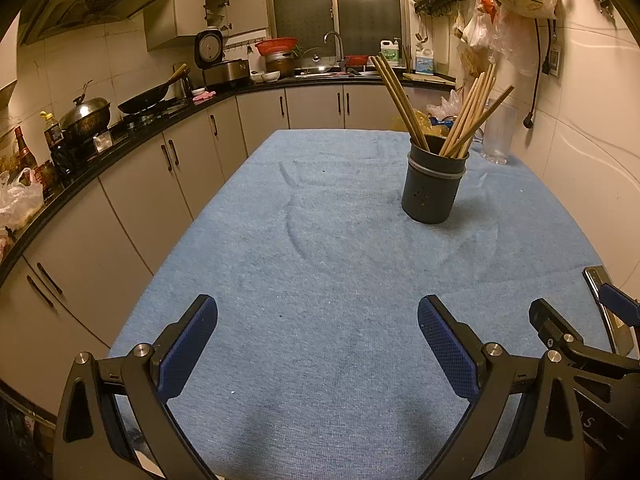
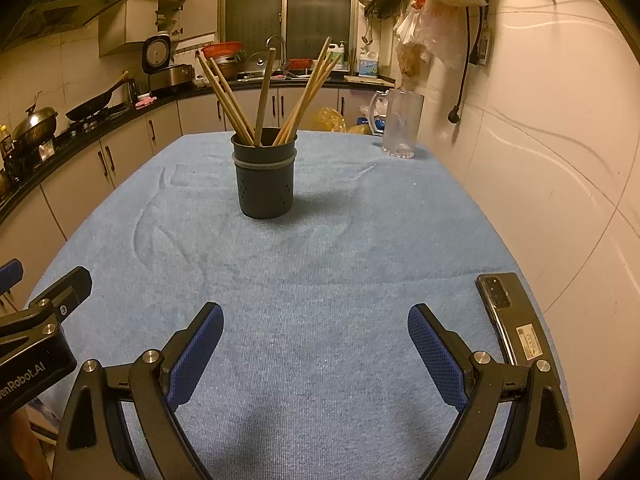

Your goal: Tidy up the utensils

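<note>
A dark grey utensil holder (image 1: 433, 188) stands upright on the blue cloth-covered table (image 1: 320, 280), far right of centre; it also shows in the right wrist view (image 2: 265, 184). Several wooden chopsticks (image 1: 464, 116) stand in it, fanned out (image 2: 264, 96). My left gripper (image 1: 318, 344) is open and empty, low over the near part of the table. My right gripper (image 2: 316, 348) is open and empty, beside the left one. The right gripper's finger shows at the right edge of the left wrist view (image 1: 556, 328), and the left gripper's finger shows at the left edge of the right wrist view (image 2: 56, 292).
A clear plastic pitcher (image 2: 400, 124) stands at the table's far right corner by the tiled wall. A phone (image 2: 508, 316) lies face down at the near right edge. Kitchen counters with a wok (image 1: 148, 100) and pots run along the left and back.
</note>
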Demonstrator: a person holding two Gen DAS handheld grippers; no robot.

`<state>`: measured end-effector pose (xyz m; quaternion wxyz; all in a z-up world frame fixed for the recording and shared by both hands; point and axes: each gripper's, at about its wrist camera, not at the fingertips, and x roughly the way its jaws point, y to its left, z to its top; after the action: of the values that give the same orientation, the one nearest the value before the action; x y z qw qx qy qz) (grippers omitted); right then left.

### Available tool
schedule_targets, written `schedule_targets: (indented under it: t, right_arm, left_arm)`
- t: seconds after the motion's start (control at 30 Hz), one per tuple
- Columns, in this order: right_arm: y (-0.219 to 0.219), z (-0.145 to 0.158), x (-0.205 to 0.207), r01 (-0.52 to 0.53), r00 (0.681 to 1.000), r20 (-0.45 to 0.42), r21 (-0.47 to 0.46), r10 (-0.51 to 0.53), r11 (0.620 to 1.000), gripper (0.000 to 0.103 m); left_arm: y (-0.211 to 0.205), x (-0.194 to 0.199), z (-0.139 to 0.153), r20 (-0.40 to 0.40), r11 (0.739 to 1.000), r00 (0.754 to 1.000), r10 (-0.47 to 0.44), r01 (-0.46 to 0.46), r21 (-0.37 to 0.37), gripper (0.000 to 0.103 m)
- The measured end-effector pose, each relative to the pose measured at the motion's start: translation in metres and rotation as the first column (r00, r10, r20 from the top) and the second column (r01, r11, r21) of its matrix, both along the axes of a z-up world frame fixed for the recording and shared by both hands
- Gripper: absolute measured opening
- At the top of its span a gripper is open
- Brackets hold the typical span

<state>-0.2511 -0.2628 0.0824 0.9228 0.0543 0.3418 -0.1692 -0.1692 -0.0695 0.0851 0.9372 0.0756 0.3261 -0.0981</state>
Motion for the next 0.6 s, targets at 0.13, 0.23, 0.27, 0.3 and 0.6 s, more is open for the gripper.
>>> schedule_targets:
  t: [0.13,0.23,0.27,0.3,0.6]
  right_arm:
    - [0.0,0.0,0.0,0.0,1.0,0.0,0.0,0.0,1.0,0.096]
    - [-0.001,-0.001,0.002,0.0,1.0,-0.005,0.0,0.0,1.0,0.096]
    - [-0.002,-0.002,0.003,0.0,1.0,-0.008,0.002,0.0,1.0,0.096]
    - [-0.002,-0.003,0.004,0.0,1.0,-0.009,0.001,0.0,1.0,0.096]
    - [-0.022,-0.013,0.023,0.028,0.998,-0.052,0.032,-0.026,0.999,0.096]
  left_arm:
    - [0.0,0.0,-0.002,-0.004,1.0,1.0,-0.003,0.003,-0.006,0.1]
    - [-0.001,0.001,-0.003,-0.01,1.0,1.0,-0.007,0.007,-0.007,0.1]
    - [-0.001,0.001,-0.004,-0.012,1.0,1.0,-0.007,0.007,-0.005,0.1]
    - [-0.001,0.002,-0.004,-0.011,1.0,1.0,-0.006,0.006,-0.006,0.1]
    - [0.002,0.022,-0.014,-0.056,1.0,0.998,0.01,-0.01,-0.007,0.1]
